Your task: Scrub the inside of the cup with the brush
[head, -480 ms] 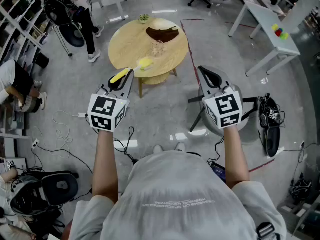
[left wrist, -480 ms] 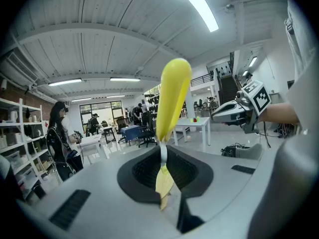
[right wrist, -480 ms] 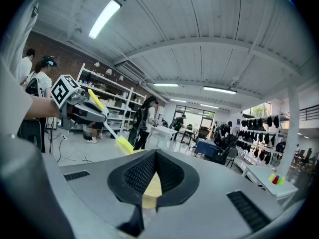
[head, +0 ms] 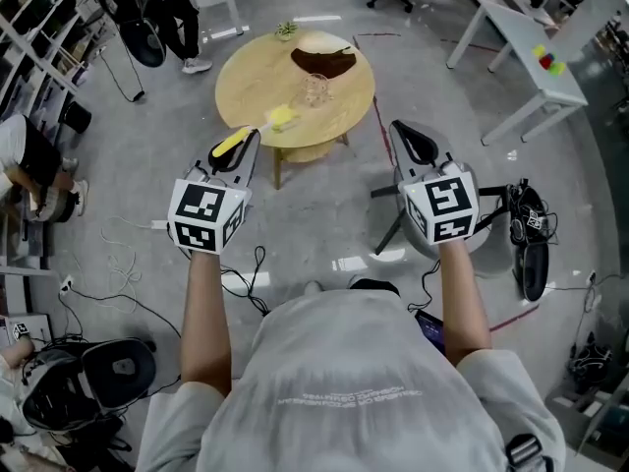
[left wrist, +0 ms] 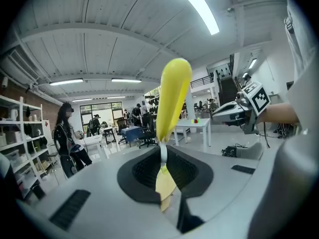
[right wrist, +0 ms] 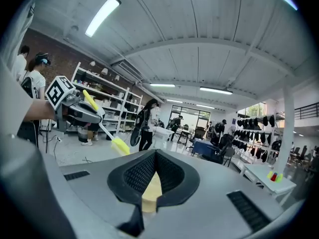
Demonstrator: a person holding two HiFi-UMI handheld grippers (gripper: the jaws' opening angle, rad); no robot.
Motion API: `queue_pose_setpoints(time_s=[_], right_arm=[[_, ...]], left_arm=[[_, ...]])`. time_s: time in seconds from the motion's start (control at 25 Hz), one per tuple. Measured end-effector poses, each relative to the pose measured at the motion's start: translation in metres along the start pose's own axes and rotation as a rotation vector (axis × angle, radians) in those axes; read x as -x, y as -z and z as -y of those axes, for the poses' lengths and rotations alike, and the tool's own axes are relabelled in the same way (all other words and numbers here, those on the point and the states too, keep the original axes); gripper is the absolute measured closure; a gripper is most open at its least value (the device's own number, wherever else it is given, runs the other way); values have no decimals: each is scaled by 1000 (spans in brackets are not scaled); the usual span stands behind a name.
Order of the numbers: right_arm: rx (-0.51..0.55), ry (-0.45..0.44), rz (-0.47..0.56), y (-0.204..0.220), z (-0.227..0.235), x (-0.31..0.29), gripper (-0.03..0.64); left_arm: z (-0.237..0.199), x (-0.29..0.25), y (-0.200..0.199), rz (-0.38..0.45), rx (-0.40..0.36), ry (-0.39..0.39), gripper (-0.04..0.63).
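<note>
A clear glass cup (head: 314, 88) stands on the round wooden table (head: 256, 87), well ahead of both grippers. My left gripper (head: 253, 144) is shut on a yellow brush (head: 234, 147), gripped by its thin white stem. The brush's yellow head (head: 282, 118) juts out towards the table edge. In the left gripper view the brush (left wrist: 174, 94) rises straight out of my shut left gripper (left wrist: 163, 157). My right gripper (head: 398, 129) hangs over the floor right of the table, shut and empty. Nothing lies between its jaws in the right gripper view (right wrist: 154, 164), where the brush (right wrist: 119, 145) shows at left.
A dark brown cloth (head: 324, 62) and a small plant (head: 285, 30) share the table. A grey stool (head: 425, 242) stands under my right hand, black gear (head: 531, 234) beside it. Cables (head: 128, 264) trail over the floor at left. White desk (head: 531, 42) at far right; people by the shelves at left.
Both grippers hold the same pose, the brush still gripped. The scene has shifted slightly in the frame, and the person standing at the upper left has moved farther away.
</note>
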State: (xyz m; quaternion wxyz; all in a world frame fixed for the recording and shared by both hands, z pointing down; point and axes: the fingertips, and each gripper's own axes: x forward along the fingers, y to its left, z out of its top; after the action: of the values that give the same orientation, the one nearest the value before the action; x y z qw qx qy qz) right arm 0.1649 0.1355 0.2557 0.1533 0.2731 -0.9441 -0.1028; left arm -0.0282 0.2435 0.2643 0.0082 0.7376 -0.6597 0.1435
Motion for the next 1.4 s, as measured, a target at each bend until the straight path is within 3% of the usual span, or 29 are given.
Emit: queue_pose_setpoints(time_s=[0.28,0.48,0.76,1.0,1.2,1.4], right_arm=[[-31,-30,2,-4,-18,-6,589],[8,-45,-34,7,-9,-31,589],[13,-121,-11,25,27,-102,589],[1,-182,-3,33,86,-179,589],[2,-223,-42,53,131,-233,589],[-31,-248,-91,85,147,-278,589]], left_arm=[[-18,7,6,10,13,-8,548],[-30,-13,13,-3,19,-17,548],[-61,-86,18,-41,21,-34,548],[-89,-174,3,-66,26,-47,548],[-107,-237,-11,-96,26,-54,548],[-113,-276,-5,-146,28,-34,548]])
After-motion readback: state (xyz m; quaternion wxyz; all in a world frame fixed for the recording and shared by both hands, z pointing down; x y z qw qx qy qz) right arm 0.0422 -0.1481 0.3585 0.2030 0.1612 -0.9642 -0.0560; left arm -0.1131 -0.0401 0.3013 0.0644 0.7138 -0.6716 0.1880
